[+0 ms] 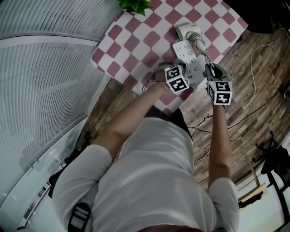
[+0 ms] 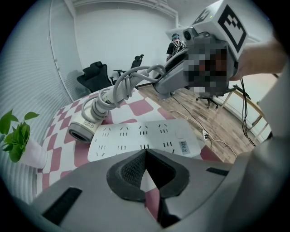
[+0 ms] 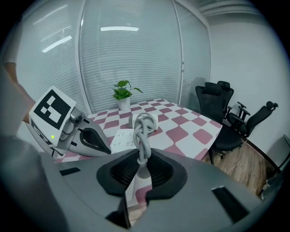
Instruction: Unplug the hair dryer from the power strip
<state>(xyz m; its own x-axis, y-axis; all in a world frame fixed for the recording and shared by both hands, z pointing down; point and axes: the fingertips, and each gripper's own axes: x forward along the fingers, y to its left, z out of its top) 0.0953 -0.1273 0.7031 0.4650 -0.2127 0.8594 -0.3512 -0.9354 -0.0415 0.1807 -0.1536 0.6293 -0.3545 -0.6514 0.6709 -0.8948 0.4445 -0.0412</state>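
Note:
A white power strip [image 1: 186, 55] lies on the checkered table [image 1: 136, 41]. Just beyond it is the white hair dryer [image 1: 187, 31]. Its grey cord [image 1: 202, 50] runs knotted to my right gripper [image 1: 210, 68]. In the right gripper view that gripper [image 3: 139, 165] is shut on the cord's white plug [image 3: 137, 180], which is held off the strip [image 3: 120, 136] near the table's edge. My left gripper [image 2: 145, 153] is shut with nothing between its pads, its tips over the strip's [image 2: 145, 138] near edge. Whether the tips touch the strip is hidden.
A potted plant [image 1: 134, 5] stands at the table's far end. Black office chairs [image 3: 218, 106] stand past the table. Loose cables [image 1: 253, 77] lie on the wood floor to the right. A glass wall with blinds [image 1: 41, 68] runs along the left.

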